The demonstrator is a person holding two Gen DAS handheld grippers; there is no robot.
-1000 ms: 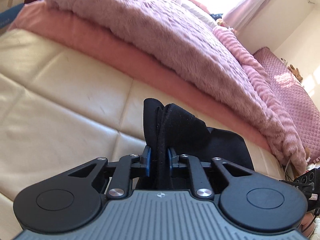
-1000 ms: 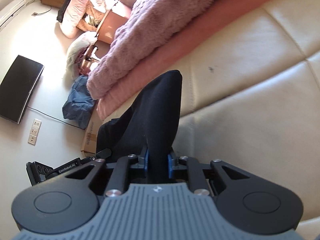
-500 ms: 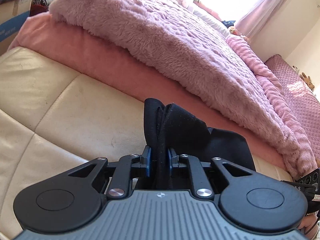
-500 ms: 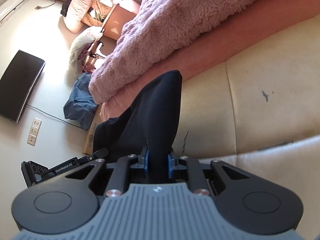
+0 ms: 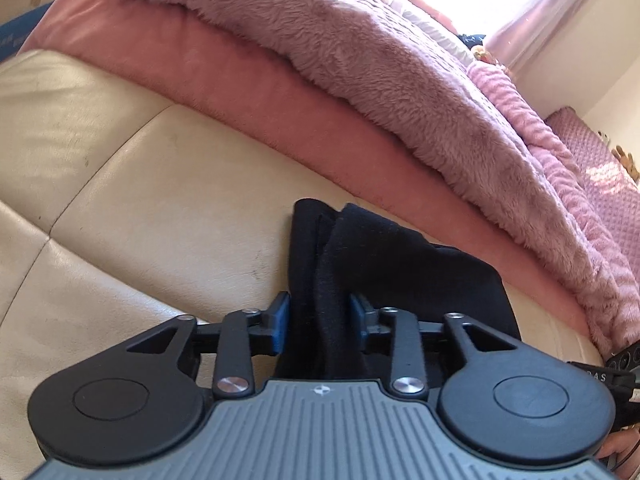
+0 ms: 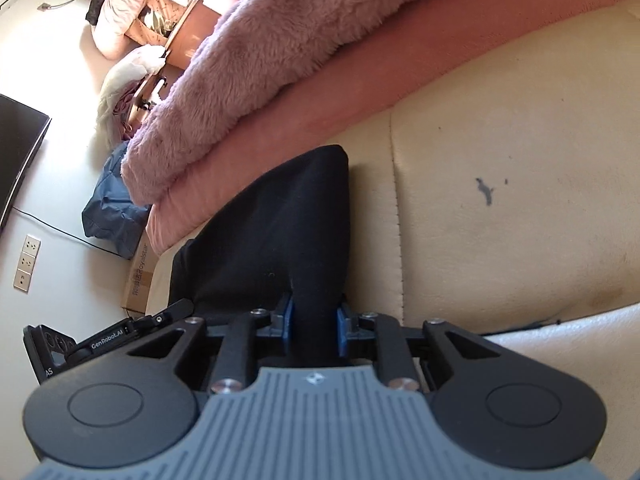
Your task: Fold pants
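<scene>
On the cream leather cushion, just short of the pink bedding, we find the black pants gathered into a folded bundle, their far edge lying close to the salmon blanket with the plush mauve throw stacked on it. We judge the step in hand to be the setting-down of a completed fold. Our left gripper has just been opening: its blue pads now stand clear of the cloth on either side, with the bunched layers between them but no longer pinched. Our right gripper stands narrow and clamped on its corner of the pants, the fabric rising out of the jaws toward a rounded fold edge. To finish this step well, we recommend releasing the right corner only once the cloth rests flat on the cushion, so that both corners end level and the layers do not slide apart. We should draw the left gripper straight back along its own line, since the pads sit near the cloth and a sideways pull could drag the top layer. We note the seam in the cushion runs just beside the bundle on the right-hand view; keeping the fold edge parallel to it would give a ready check for squareness. Whether the underside lies smooth we cannot tell.
</scene>
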